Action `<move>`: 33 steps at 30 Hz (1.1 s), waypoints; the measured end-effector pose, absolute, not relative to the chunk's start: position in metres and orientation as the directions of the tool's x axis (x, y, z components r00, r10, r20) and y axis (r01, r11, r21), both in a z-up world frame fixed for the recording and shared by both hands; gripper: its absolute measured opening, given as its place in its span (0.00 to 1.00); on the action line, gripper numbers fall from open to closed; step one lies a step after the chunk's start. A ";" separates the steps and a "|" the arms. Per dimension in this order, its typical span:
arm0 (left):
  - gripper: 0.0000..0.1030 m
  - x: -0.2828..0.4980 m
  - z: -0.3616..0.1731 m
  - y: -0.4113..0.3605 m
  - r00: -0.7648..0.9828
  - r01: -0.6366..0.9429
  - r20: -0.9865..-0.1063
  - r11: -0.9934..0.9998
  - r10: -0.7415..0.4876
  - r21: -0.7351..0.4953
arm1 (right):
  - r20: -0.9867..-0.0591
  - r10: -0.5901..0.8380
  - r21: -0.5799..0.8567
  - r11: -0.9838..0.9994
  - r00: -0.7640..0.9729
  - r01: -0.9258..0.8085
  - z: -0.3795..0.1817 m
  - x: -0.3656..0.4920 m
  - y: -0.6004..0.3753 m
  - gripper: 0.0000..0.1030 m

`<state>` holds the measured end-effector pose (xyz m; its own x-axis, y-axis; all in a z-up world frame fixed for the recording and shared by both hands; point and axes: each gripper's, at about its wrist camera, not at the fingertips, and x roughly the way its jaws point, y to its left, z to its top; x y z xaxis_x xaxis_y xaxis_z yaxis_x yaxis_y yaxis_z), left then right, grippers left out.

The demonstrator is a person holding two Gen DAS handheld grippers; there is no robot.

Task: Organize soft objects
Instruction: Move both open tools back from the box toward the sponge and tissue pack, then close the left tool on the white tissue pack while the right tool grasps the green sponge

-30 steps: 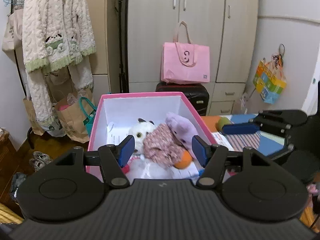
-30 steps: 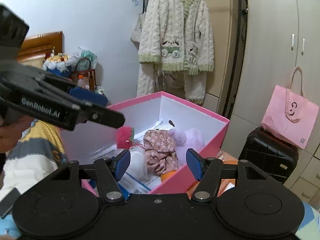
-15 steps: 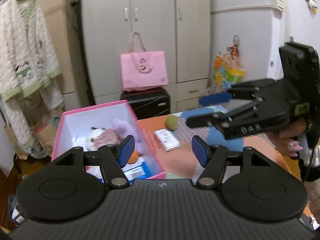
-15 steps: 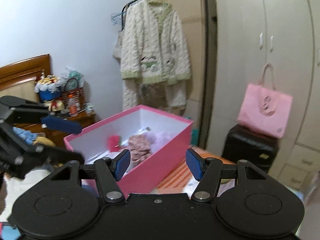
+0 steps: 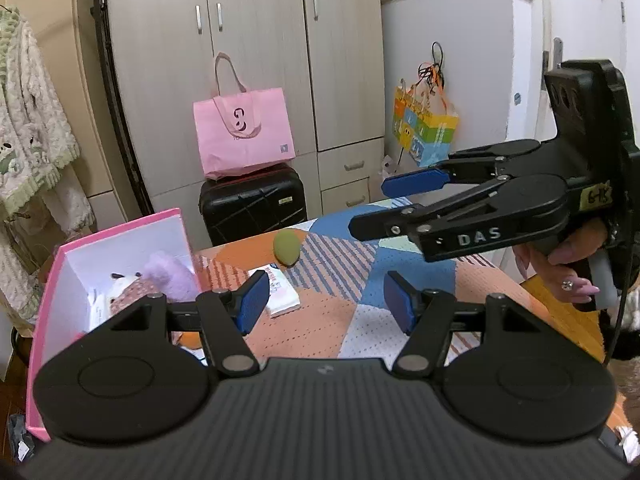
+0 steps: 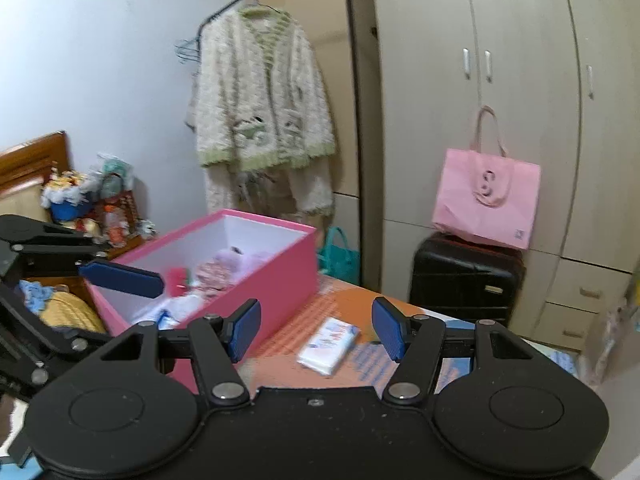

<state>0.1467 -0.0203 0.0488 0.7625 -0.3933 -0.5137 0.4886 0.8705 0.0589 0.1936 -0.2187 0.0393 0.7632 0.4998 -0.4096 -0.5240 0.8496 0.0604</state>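
Note:
A pink box (image 5: 44, 304) (image 6: 276, 276) sits at the left on a patterned bedcover (image 5: 332, 320). Inside lie a purple plush (image 5: 170, 276), a floral cloth (image 6: 212, 270) and a white toy (image 5: 116, 284). A green egg-shaped sponge (image 5: 286, 247) and a white tissue packet (image 5: 282, 290) (image 6: 328, 344) rest on the cover right of the box. My left gripper (image 5: 326, 304) is open and empty, hovering above the cover beside the box. My right gripper (image 6: 316, 328) is also open and empty, above the packet; in the left wrist view it hangs at the right (image 5: 384, 204), held by a hand (image 5: 576, 264).
A black suitcase (image 5: 252, 204) with a pink tote bag (image 5: 242, 128) stands against the wardrobe (image 5: 260, 40) behind the bed. A knitted cardigan (image 6: 260, 108) hangs on a rack behind the box. A colourful bag (image 5: 424, 128) hangs at the right. A cluttered nightstand (image 6: 88, 208) is at the far left.
Both grippers have swung right, away from over the pink box toward the open bedcover. The box now sits at the left of both views; the sponge and packet have come into view.

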 end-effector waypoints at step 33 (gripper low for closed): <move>0.60 0.284 -0.073 -0.076 0.804 0.190 -0.581 0.981 -0.126 0.050 | -0.539 0.604 0.219 0.774 0.588 -0.595 -0.058 0.370 -0.238 0.59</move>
<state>0.2845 -0.0755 -0.0730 0.8039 -0.1256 -0.5814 0.1895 0.9806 0.0503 0.3704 -0.2375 -0.0580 0.5876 0.6040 -0.5385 -0.5947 0.7736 0.2187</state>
